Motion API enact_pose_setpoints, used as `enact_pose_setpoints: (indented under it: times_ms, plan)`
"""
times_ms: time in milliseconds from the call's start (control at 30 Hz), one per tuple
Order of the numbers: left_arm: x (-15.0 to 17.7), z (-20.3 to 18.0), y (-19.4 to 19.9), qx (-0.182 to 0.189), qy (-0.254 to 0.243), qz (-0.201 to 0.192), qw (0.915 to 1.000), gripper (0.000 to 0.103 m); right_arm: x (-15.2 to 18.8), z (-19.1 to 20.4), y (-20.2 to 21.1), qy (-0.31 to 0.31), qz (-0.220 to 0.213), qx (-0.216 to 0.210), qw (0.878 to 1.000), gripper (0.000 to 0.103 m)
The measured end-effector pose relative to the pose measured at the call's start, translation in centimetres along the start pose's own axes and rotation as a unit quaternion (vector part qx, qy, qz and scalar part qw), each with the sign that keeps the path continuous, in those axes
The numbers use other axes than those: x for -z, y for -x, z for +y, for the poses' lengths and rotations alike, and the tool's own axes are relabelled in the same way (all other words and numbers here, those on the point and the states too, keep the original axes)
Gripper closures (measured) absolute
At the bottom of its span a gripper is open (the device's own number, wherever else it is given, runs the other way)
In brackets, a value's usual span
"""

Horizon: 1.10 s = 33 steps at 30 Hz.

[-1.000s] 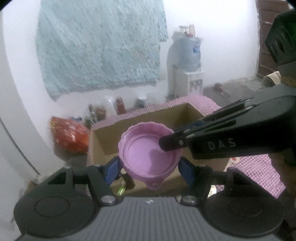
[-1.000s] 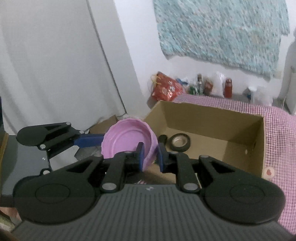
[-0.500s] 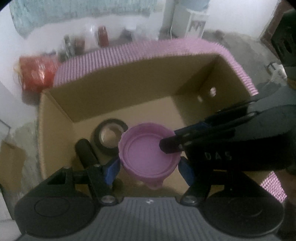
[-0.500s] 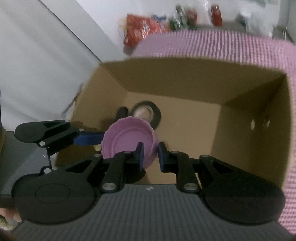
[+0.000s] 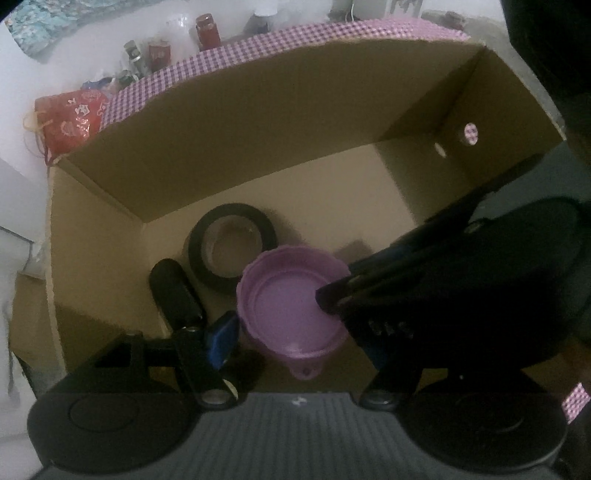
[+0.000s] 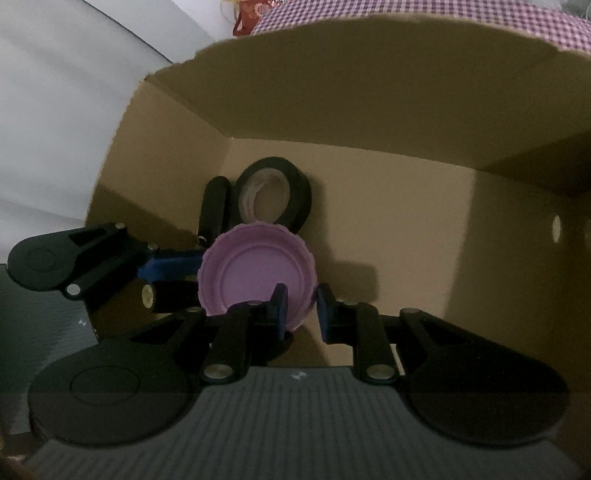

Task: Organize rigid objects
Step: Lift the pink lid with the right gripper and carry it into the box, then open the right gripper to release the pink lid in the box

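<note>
Left wrist view: my left gripper (image 5: 295,332) spreads wide around the purple lid (image 5: 291,310) inside the cardboard box (image 5: 258,122), near its left wall, beside the black tape roll (image 5: 232,251); whether its pads touch the lid, I cannot tell. Right wrist view: my right gripper (image 6: 300,308) pinches the lid's (image 6: 255,273) rim between narrowly parted fingers.

We've got a purple checkered cloth (image 5: 332,35) with a cardboard box (image 5: 277,122) sitting right on it. On the box floor lie a black tape roll (image 5: 232,247) and, just beside it, a black cylinder (image 5: 175,291).
</note>
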<state>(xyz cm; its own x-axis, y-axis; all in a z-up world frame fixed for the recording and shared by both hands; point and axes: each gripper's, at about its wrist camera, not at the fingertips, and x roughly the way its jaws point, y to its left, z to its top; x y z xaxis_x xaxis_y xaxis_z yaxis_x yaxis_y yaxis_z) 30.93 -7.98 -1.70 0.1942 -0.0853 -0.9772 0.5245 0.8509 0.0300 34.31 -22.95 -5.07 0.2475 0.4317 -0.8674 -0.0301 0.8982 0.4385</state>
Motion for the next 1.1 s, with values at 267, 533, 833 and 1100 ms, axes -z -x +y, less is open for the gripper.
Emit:
enact_pose_setpoints:
  times_ms: [267, 533, 833, 1100]
  plan:
    - [-0.4, 0.0, -0.3, 0.005, 0.004, 0.008, 1.0000, 0.022, -0.3, -0.7, -1.5, -0.018, 0.018, -0.007, 1.000, 0.086]
    - [-0.5, 0.4, 1.1, 0.010, 0.015, -0.005, 0.9998, 0.022, -0.3, -1.2, -0.5, -0.043, 0.005, -0.022, 0.999, 0.077]
    - [0.9, 1.0, 5.8, 0.009, 0.033, -0.053, 0.9980, 0.022, 0.1, -1.0, 3.3, -0.052, -0.053, -0.026, 0.997, 0.073]
    - [3.3, 3.5, 9.8, 0.016, 0.065, -0.101, 0.9926, 0.022, -2.0, -0.3, 1.3, -0.051, -0.058, -0.016, 0.997, 0.073]
